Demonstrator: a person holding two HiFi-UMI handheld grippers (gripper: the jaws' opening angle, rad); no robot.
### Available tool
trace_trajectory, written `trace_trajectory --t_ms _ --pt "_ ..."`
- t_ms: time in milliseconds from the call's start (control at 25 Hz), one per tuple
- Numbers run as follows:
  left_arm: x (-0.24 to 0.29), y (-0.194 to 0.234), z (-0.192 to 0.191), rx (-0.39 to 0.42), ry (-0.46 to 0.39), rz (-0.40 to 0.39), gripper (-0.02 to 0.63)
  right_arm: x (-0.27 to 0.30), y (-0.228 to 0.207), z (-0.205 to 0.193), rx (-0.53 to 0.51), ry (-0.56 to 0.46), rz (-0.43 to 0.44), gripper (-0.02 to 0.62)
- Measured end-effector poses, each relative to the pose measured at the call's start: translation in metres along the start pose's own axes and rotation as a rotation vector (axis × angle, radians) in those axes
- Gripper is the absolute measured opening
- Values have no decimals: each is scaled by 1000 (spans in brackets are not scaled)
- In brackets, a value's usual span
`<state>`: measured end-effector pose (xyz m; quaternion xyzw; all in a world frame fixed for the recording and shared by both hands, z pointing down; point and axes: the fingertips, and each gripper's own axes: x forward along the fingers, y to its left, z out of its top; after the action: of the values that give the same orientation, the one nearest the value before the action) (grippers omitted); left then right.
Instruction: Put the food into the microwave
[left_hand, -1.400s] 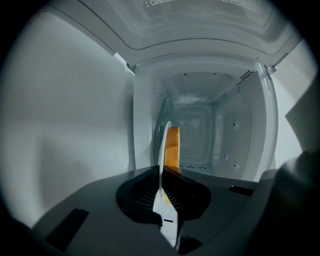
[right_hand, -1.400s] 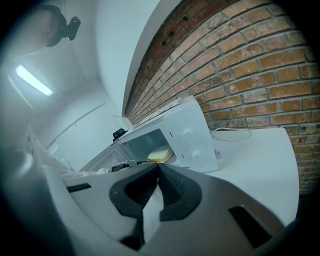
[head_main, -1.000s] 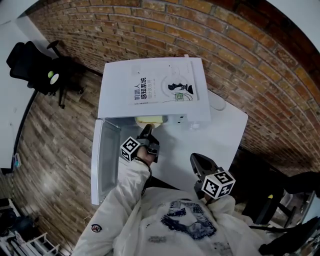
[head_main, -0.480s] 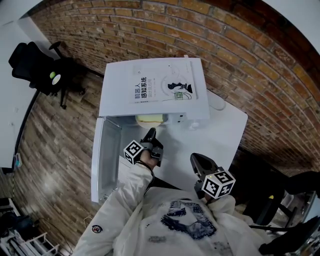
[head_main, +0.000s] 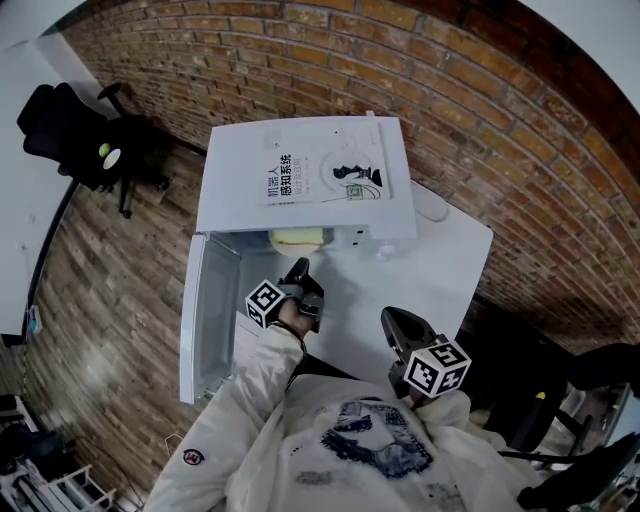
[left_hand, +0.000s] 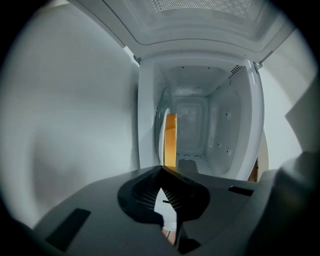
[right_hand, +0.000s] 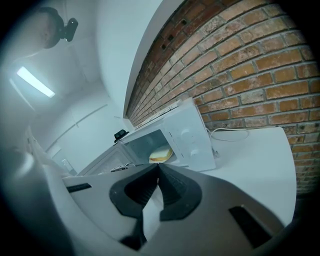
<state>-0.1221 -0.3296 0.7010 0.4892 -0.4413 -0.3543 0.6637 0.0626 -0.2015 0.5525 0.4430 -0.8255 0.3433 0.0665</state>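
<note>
The white microwave stands on the white table with its door swung open to the left. The food, a pale yellow slice on a plate, lies inside the cavity; it also shows in the right gripper view and as an orange edge in the left gripper view. My left gripper hovers just in front of the opening, apart from the food, jaws shut and empty. My right gripper is held near my body over the table's front edge, shut on nothing.
A brick wall runs behind the microwave. A white cable trails from its back across the table. A black office chair stands on the wooden floor at far left. The door blocks the space left of the opening.
My left gripper has drawn back a little from the microwave's mouth toward my body. The food stays inside. The right gripper has not moved.
</note>
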Motion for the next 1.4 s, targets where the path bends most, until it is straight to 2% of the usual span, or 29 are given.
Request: trace_trajectory --t_ms 1400 --pt "37 -8 23 3 5 2 8 9 -4 5 12 0 -32 15"
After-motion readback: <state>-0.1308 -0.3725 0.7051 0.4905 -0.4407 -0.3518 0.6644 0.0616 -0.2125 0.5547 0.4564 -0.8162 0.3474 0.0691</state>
